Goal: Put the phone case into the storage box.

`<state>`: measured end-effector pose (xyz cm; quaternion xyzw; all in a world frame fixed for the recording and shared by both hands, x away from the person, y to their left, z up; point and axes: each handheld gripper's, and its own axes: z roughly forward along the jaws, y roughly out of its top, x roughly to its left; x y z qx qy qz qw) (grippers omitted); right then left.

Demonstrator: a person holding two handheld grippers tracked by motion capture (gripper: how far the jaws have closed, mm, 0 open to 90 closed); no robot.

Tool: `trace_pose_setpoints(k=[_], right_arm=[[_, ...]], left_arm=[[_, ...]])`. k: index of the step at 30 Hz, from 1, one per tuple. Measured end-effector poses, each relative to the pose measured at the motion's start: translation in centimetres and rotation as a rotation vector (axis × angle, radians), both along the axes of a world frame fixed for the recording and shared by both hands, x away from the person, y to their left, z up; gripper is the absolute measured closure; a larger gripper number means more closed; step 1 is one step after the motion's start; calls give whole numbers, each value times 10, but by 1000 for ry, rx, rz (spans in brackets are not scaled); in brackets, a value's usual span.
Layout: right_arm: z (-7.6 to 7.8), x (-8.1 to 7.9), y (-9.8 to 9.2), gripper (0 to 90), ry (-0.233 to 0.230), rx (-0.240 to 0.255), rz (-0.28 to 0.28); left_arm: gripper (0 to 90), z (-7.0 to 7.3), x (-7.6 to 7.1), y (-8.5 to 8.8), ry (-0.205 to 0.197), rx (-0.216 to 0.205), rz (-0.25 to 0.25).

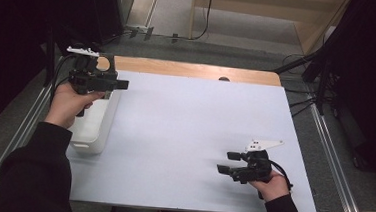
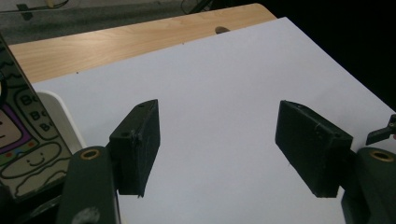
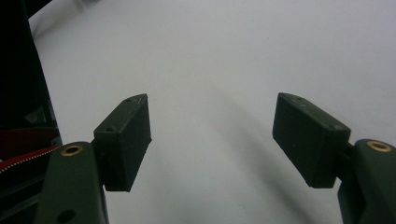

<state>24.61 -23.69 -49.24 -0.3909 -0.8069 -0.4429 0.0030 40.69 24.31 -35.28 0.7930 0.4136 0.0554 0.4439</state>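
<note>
Both tongs are released w/ nothing between the jaws. Left tongs [image 1: 120, 84] hang over the white bin [image 1: 94, 124] at the tabletop's [image 1: 194, 136] left edge; right tongs [image 1: 227, 163] sit low near the front right corner, pointing left across the bare white sheet.

Likely step: left tongs going into the bin for the printed card/packet [image 2: 21, 140], which the left gripper view shows standing just beside the bin's rim [image 2: 56, 100] — can't tell if it leans on the wall. To do it well: turn the jaws toward the card, approach along its thin edge, close only once both pads bracket it, lift straight up to clear the rim.

Room: lots of open sheet centre & right. Bin overhangs the left side, near the rail, so swing inward, not outward. Wooden strip [image 1: 193, 70] at the back marks the far edge.
</note>
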Motion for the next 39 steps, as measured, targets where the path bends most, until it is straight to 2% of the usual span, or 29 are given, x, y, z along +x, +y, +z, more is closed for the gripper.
trace_pose_setpoints(k=[13,22,27,34,39], right_arm=[[0,0,1,268,0,-5,7],[0,-1,2,268,3,-5,6],[-1,0,2,268,-1,-8,10],[0,-1,2,268,1,-9,8],[0,-1,2,268,4,-8,7]], left_arm=[[307,-15,-19,-19,-2,13,-49],[308,-24,-34,-30,-2,-9,-91],[307,-28,-43,-36,-2,-7,-108],[307,-36,-54,-44,-10,21,-123],[307,-44,-60,-48,-1,9,-140]])
